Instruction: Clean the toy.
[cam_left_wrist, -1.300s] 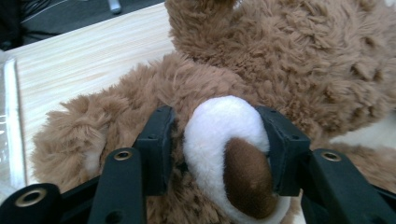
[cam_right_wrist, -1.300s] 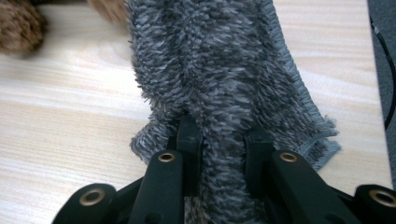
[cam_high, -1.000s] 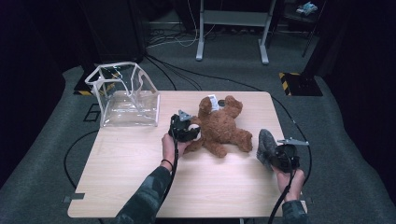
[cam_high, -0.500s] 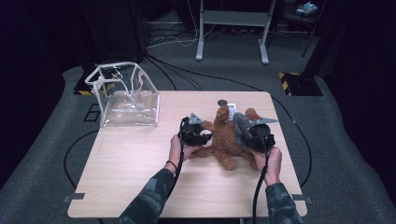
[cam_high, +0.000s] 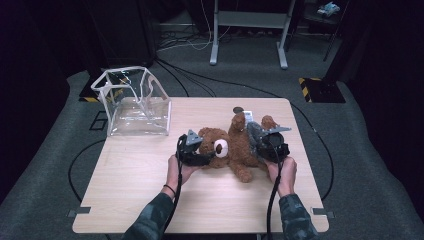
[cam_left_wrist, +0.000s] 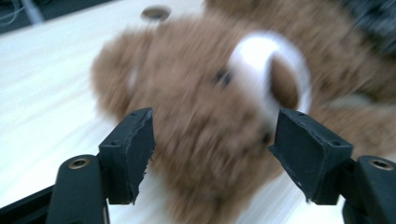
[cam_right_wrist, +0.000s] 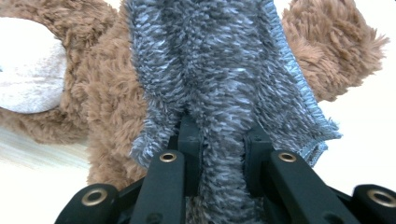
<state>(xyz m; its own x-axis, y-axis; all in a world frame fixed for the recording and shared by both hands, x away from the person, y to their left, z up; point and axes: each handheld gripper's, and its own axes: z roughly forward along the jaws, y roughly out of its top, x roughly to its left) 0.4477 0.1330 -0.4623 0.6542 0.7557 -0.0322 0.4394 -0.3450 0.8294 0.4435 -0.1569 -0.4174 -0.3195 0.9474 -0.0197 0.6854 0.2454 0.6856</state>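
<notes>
Light wood tabletop (cam_high: 150, 190) sitting on grey carpet in a pretty dark room, cables snaking over the floor and a metal stand (cam_high: 248, 30) at the back. Brown teddy bear (cam_high: 235, 147) lies mid-tabletop, face up. Left claw (cam_left_wrist: 212, 149) has just been opening, its jaws wide on either side of the bear's head, pads not pressing. Right claw (cam_right_wrist: 219, 140) is pinched tight on a grey fuzzy cloth (cam_right_wrist: 219, 60) draped over the bear's belly. Clear plastic bag (cam_high: 135, 102) stands at the far left corner.

The pale wooden table (cam_high: 150, 200) is evenly lit from above while the surrounding room lies dark; the left gripper view is motion-blurred, smearing the brown plush teddy bear (cam_left_wrist: 210, 116); the grey fuzzy cloth (cam_right_wrist: 224, 70) shows crisp; the tabletop there glares white.
</notes>
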